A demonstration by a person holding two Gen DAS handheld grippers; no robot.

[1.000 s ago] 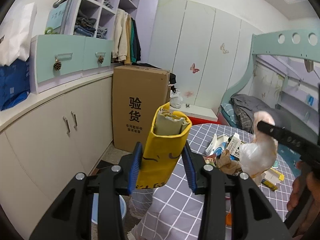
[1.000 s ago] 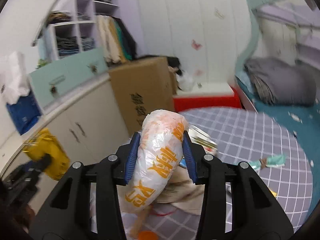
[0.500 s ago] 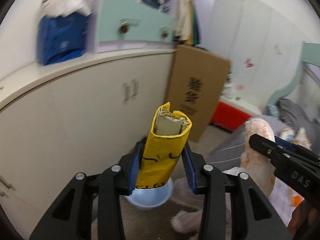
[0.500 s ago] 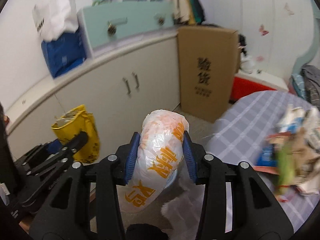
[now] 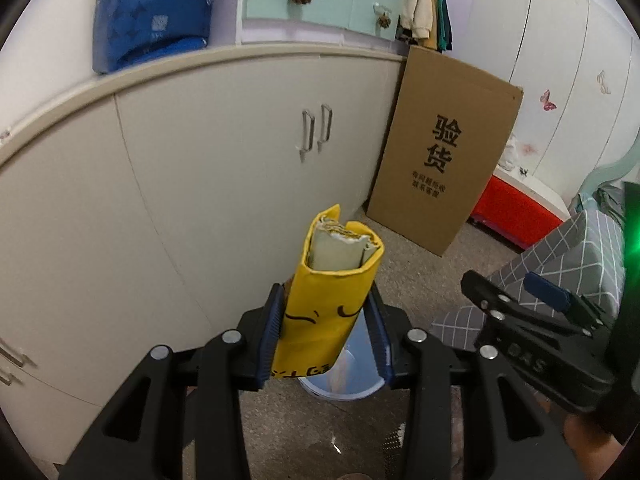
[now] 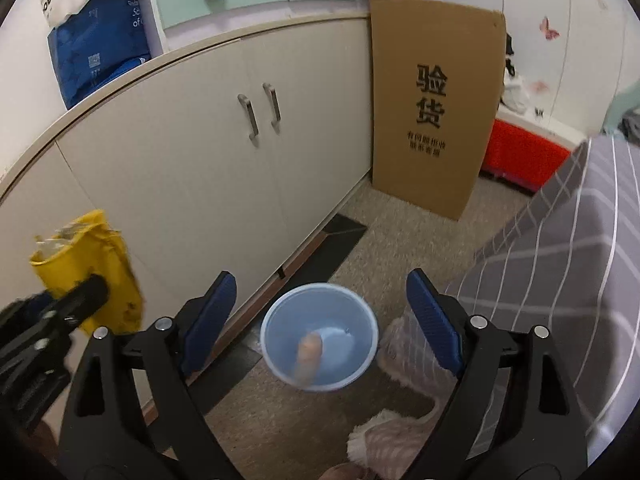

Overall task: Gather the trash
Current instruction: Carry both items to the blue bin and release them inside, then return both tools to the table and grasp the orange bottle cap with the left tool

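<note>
The right gripper has let its bag fall into the bin; its jaws now gape empty. The left gripper clamps the yellow pack, which should be centred over the bin, at 6 o'clock, before release.

My left gripper: matt black plastic frame, blue ribbed pads, bright metal screws; it pinches a smooth yellow paper packet with grey lining. My right gripper: same plastic, spread wide over a translucent blue plastic bin. Floor: rough speckled carpet. Cabinet doors: satin off-white, brushed metal handles. Box: matt brown cardboard.
</note>
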